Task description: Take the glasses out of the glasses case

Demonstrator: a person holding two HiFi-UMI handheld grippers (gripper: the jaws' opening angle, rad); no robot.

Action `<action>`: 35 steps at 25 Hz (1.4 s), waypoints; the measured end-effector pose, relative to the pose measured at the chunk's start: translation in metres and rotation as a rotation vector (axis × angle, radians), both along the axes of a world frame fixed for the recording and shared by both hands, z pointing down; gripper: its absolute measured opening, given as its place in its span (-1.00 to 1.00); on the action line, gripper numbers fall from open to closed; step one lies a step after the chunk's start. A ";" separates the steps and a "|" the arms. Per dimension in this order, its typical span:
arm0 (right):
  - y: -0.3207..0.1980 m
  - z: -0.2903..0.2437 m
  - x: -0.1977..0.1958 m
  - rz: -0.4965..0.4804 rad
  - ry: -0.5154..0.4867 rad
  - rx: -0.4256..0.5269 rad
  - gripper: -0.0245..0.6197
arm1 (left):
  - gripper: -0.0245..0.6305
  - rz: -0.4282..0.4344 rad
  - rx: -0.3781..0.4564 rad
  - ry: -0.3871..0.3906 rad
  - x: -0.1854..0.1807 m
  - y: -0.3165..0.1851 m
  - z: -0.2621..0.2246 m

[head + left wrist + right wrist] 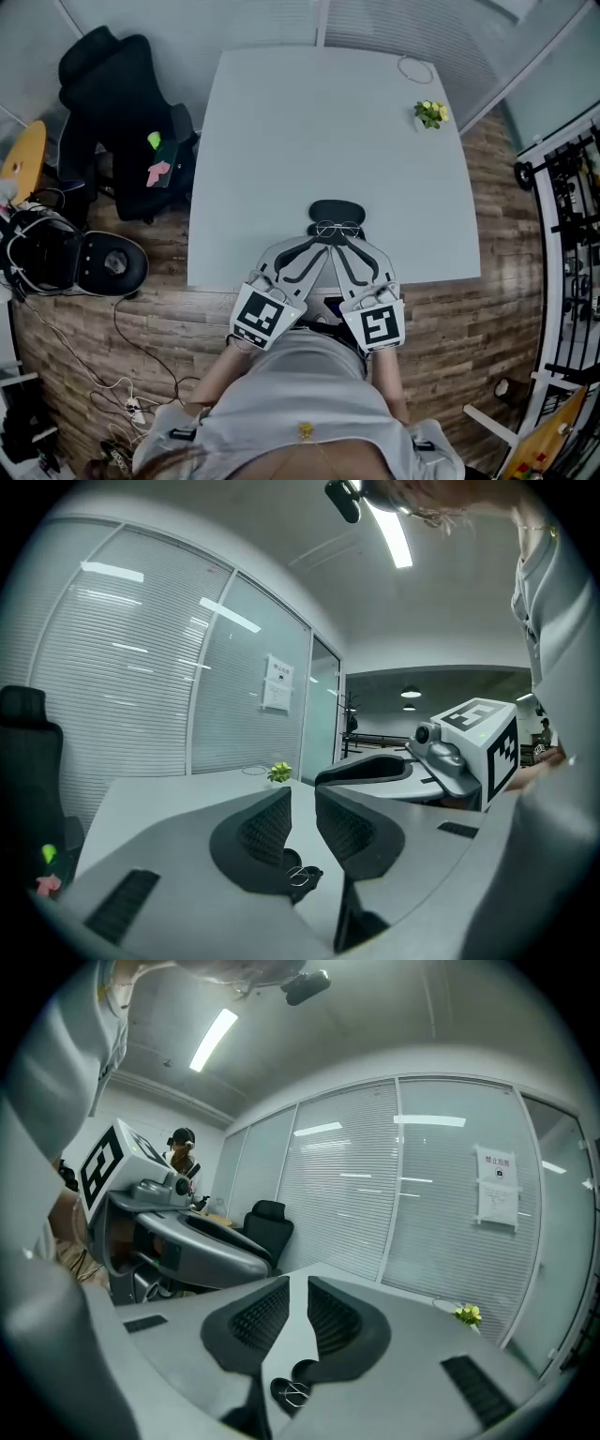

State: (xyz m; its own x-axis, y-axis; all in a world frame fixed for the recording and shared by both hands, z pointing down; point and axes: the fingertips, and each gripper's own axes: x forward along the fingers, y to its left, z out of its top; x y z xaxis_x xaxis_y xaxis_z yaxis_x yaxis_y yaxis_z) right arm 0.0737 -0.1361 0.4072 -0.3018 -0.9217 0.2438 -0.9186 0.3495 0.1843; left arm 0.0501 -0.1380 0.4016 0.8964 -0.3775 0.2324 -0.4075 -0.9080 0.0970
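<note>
**Head view:** The glasses [337, 229] lie near the front edge of the desk [281, 141], just before the black glasses case [336, 208], touching it or almost. They are a thin wire frame w/ clear lenses. I judge them very light, a little springy, and easy to bend or scratch. The case looks stiffer and heavier. The best place to take hold is, I think, the bridge or a temple arm near the hinge, not the lenses, and w/ soft pressure only. The left claw [317, 247] and the right claw [349, 247] both point at the glasses, w/ their tips close beside them. Whether a tip touches the frame I cannot tell, bc the claws cover the near part.

**Left gripper view:** The left claw [303, 794] stands narrow, w/ a slim gap btw the jaws and nothing in it. Low under the jaws a small part of the glasses [300, 876] shows, next to a dark piece of the case [279, 859]. The rest is cut off by the jaw bodies.

**Right gripper view:** The right claw [298, 1283] is narrow too, and nothing is held. The glasses [293, 1392] show on a dark oval, w/ a second dark round shape just behind it [304, 1371]. So the case is perhaps open in two halves and the glasses rest in one half, but this is too small to be sure. No view shows if the temple arms are folded or spread.
</note>
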 end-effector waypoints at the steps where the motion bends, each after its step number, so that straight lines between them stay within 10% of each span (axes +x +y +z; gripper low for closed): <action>1: -0.004 0.003 0.000 0.009 -0.001 -0.007 -0.75 | -0.63 0.010 -0.002 -0.001 -0.001 -0.004 0.001; 12: -0.027 0.047 0.012 0.036 0.120 -0.124 -0.70 | -0.63 0.056 -0.036 -0.040 -0.007 -0.029 0.025; 35: -0.051 0.178 0.045 -0.291 0.346 -0.456 -0.62 | -0.63 -0.122 -0.125 -0.090 0.007 -0.045 0.044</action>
